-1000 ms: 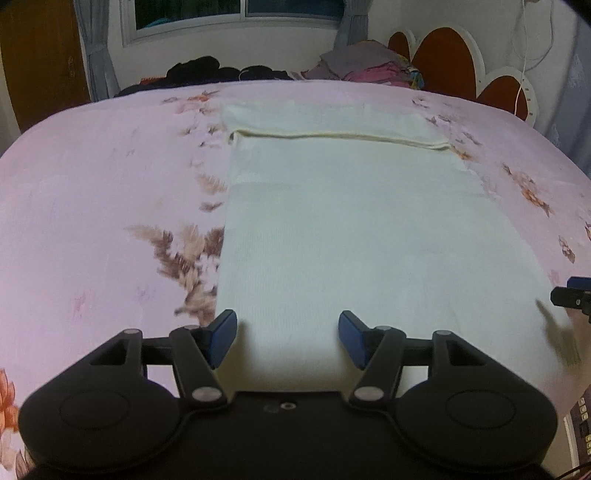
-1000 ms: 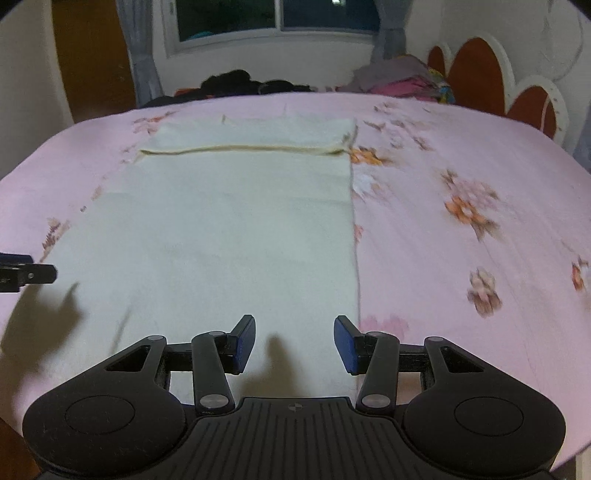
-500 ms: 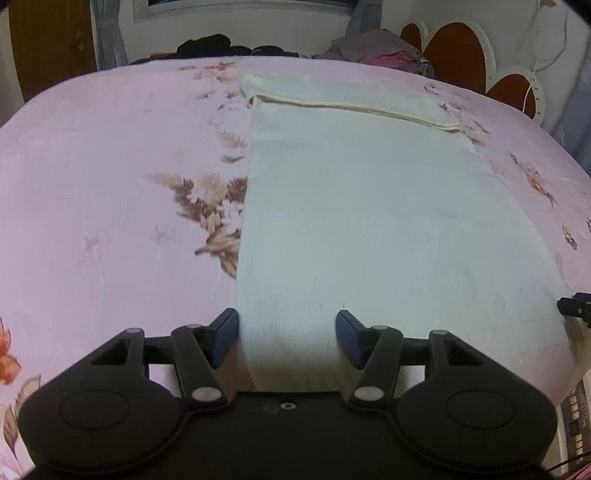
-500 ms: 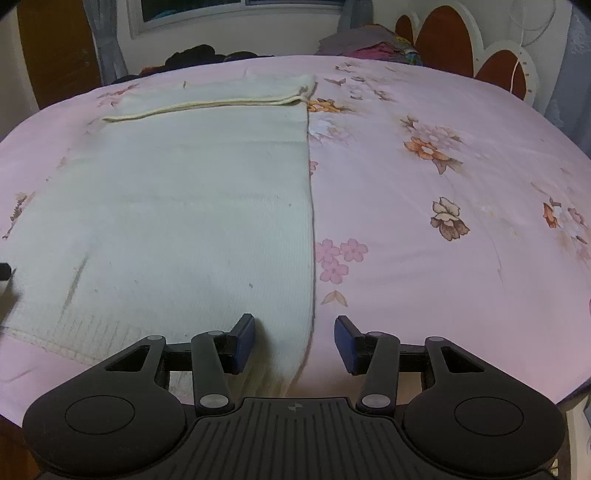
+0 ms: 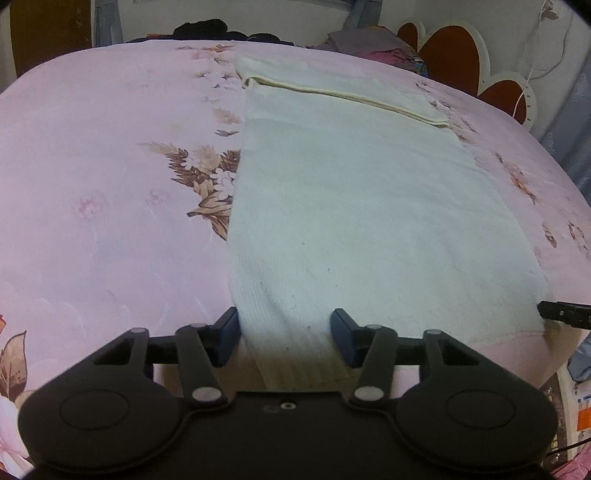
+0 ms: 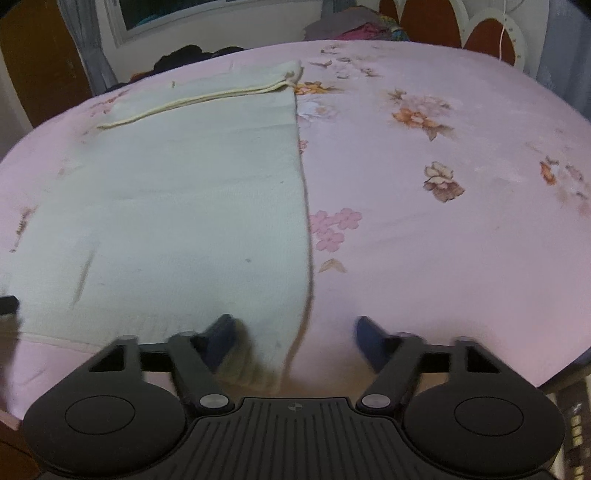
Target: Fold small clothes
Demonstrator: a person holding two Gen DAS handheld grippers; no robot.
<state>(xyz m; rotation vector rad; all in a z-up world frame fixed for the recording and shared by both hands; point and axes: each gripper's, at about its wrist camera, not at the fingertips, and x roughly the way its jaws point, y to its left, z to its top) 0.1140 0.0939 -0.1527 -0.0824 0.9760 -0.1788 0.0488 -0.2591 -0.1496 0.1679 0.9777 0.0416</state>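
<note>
A cream knitted garment (image 5: 369, 203) lies flat on the pink floral bed sheet (image 5: 110, 184), its far end folded over into a band (image 5: 332, 85). My left gripper (image 5: 284, 332) sits low at the near left corner. The ribbed hem lies flat between its closing jaws, and the cloth's edge is right beside the left pad (image 5: 227, 332). In the right wrist view my right gripper (image 6: 295, 339) straddles the garment's (image 6: 184, 192) near right edge. Its jaws are opening, one finger over the cloth and the other over the sheet (image 6: 443, 240). Each view catches the other gripper's tip at its side edge.
Dark clothes (image 5: 207, 27) and a coloured pile (image 5: 369, 44) lie along the bed's far edge. A red and white headboard (image 5: 454, 51) stands at the back right, and a window (image 6: 221, 11) is behind. The bed's near edge runs just below both grippers.
Both grippers have sunk toward the near hem and shifted outward onto the garment's corners. The left jaws have narrowed and the right jaws have widened.
</note>
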